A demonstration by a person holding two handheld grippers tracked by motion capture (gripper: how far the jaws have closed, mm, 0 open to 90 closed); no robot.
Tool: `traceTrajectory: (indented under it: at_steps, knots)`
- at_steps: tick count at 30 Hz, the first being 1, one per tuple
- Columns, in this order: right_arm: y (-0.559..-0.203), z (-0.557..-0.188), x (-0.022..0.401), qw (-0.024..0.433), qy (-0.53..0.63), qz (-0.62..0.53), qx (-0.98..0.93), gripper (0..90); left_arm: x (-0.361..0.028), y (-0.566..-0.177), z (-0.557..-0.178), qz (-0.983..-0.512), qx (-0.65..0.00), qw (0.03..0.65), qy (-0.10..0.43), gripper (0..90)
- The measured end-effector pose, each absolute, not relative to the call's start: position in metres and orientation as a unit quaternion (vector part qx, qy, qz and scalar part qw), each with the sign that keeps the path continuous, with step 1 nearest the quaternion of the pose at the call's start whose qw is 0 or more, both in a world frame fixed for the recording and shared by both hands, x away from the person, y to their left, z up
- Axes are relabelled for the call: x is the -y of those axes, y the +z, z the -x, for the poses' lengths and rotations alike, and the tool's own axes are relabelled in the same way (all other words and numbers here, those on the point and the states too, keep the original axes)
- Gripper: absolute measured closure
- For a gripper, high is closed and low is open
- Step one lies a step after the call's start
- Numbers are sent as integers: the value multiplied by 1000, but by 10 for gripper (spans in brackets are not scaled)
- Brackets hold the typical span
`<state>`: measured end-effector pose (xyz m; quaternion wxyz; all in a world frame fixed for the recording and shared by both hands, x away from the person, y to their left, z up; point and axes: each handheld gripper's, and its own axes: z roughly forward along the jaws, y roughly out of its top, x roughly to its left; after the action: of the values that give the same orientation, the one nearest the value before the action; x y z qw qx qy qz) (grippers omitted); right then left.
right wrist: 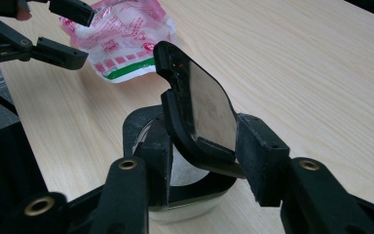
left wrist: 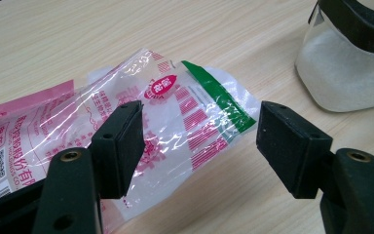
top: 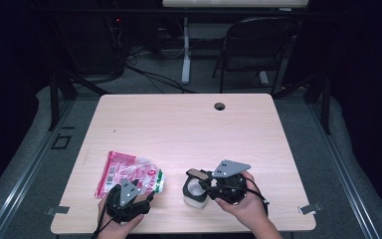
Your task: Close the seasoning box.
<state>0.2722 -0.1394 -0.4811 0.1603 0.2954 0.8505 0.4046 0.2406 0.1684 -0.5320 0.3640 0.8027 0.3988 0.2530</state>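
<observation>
A crumpled clear plastic bag (top: 132, 174) with pink and green print lies flat on the table's near left. My left gripper (top: 146, 193) hovers over the bag's near edge, open; the bag (left wrist: 175, 107) lies below the pads, not pinched by my left gripper (left wrist: 199, 141). To its right stands a small clear container (top: 195, 195) of white powder with a black collar. Its flip lid (right wrist: 207, 107) stands raised. My right gripper (right wrist: 207, 161) is open, a pad on either side of the lid's hinge end, close to it. From the right gripper view the left gripper (right wrist: 85, 36) and bag (right wrist: 121, 34) show beyond.
The light wooden table (top: 189, 124) has a round cable hole (top: 220, 106) near its far edge. A dark folding chair (top: 258, 45) stands behind the table. The person's hands come in at the near edge.
</observation>
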Motion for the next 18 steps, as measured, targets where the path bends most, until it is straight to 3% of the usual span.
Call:
traceTrajectory:
  at_steps: [18]
  knots:
    - [-486, -265, 133, 165, 400, -271, -860, 516, -166, -532, -243, -805, -395, 365, 251, 341]
